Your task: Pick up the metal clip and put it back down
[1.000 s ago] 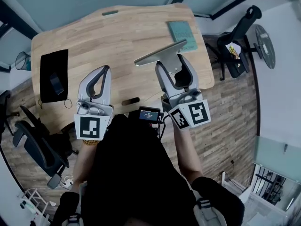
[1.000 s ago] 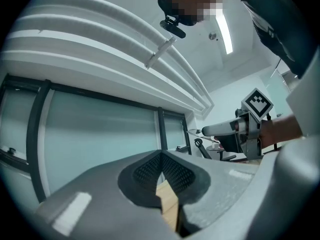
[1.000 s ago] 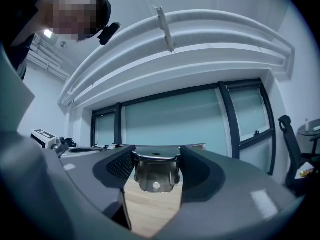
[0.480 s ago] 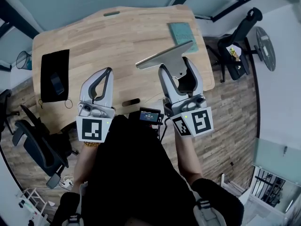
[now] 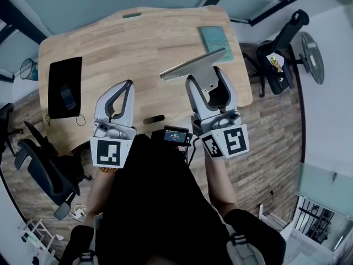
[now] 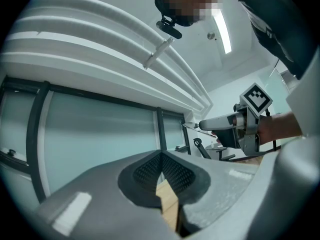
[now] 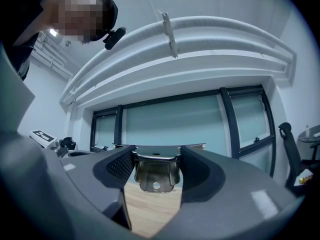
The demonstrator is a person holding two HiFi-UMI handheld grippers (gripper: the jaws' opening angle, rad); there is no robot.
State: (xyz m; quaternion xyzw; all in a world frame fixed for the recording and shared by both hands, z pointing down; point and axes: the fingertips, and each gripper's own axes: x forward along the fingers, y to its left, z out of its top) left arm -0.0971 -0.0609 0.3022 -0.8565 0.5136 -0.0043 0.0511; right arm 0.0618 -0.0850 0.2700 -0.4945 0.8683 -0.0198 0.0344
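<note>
The metal clip [image 5: 193, 64], a shiny bracket with a long flat bar across its top, hangs over the right near part of the wooden table [image 5: 138, 37]. My right gripper [image 5: 205, 77] is shut on the clip's lower folded part, and the bar sticks out to both sides. In the right gripper view the clip [image 7: 156, 176] sits pinched between the two dark pads [image 7: 117, 169], with table wood below it. My left gripper [image 5: 129, 83] hovers near the table's front edge, shut and with nothing in it. In the left gripper view its jaws [image 6: 161, 155] meet at the tips.
A black pouch [image 5: 65, 87] lies at the table's left, a teal notebook [image 5: 215, 37] at its far right and a small black object [image 5: 153, 118] near the front edge. Office chairs [image 5: 41, 170] [image 5: 281, 43] stand on the wooden floor on both sides.
The right gripper with the clip has drifted very slightly to the right. The left gripper has kept still.
</note>
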